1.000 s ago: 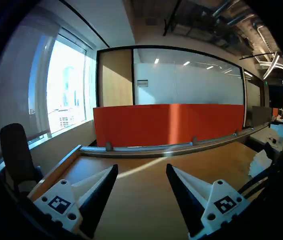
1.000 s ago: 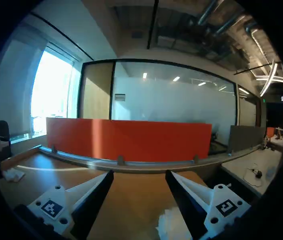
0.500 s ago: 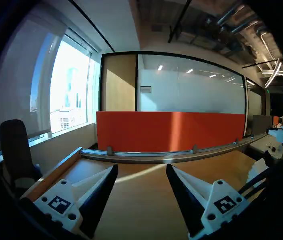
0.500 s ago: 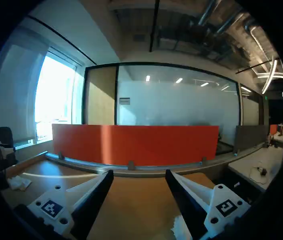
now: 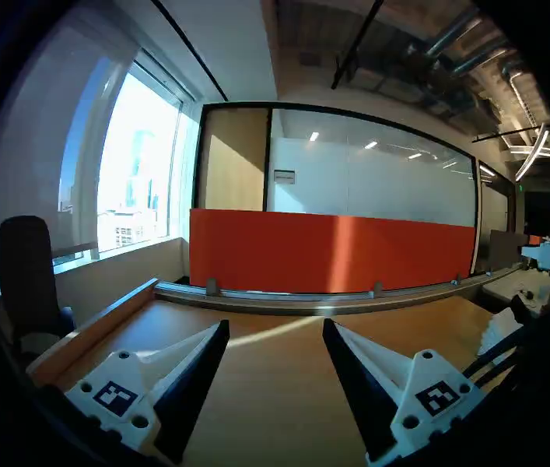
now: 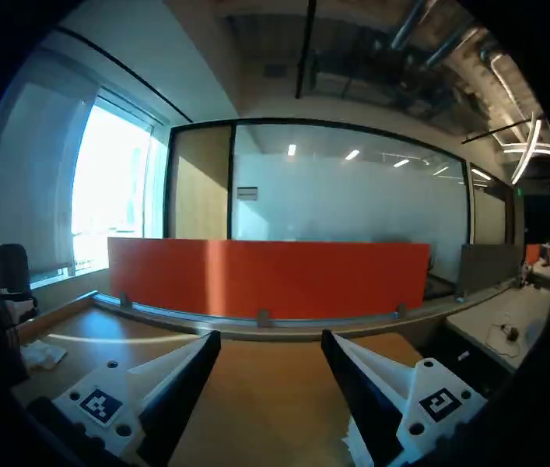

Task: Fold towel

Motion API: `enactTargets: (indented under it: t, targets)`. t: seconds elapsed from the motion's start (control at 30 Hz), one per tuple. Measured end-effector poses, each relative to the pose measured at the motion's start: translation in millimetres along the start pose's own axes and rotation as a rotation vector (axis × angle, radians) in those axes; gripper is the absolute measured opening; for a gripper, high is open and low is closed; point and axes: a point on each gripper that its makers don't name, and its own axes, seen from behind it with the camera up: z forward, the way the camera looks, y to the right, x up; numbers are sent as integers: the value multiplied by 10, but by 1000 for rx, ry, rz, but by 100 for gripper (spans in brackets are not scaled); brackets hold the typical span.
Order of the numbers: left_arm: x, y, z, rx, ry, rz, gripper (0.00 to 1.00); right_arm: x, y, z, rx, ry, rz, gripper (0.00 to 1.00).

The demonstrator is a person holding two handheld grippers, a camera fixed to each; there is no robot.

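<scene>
My left gripper (image 5: 275, 324) stands open over a bare wooden desk (image 5: 275, 389), with nothing between its fingers. A bit of white towel (image 5: 500, 330) shows at the far right edge of the left gripper view, beside dark bars I cannot make out. My right gripper (image 6: 271, 336) is also open and empty above the desk (image 6: 259, 405). A white corner of towel (image 6: 355, 449) peeks out at the bottom of the right gripper view, just inside the right finger (image 6: 368, 397). Another crumpled white cloth (image 6: 42, 354) lies on the desk at the far left.
An orange divider panel (image 5: 329, 251) on a metal rail (image 5: 290, 298) closes the desk's far side. A black chair (image 5: 27, 279) stands at the left by a bright window (image 5: 134, 187). A neighbouring white desk (image 6: 500, 323) with a cable lies to the right.
Both cameras have tipped up a little, so the divider sits lower in view. In the right gripper view the towel patch has slid down to the bottom edge. Both grippers stay open.
</scene>
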Motion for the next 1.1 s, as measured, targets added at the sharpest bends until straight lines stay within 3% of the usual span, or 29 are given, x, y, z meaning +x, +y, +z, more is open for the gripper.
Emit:
enactTargets:
  t: [0.27,0.67,1.1]
  targets:
    - [-371,-62,-45,-14,29,1,89,-114,-117,-101,0,4,6,100]
    - [-942,-18,-88,-41,55,32,89,-457,-317,-147,17,-13,-17,100]
    - [-1244,-116,-50,0,108,29,89,-652,-410,-62,31,-29,-23,100]
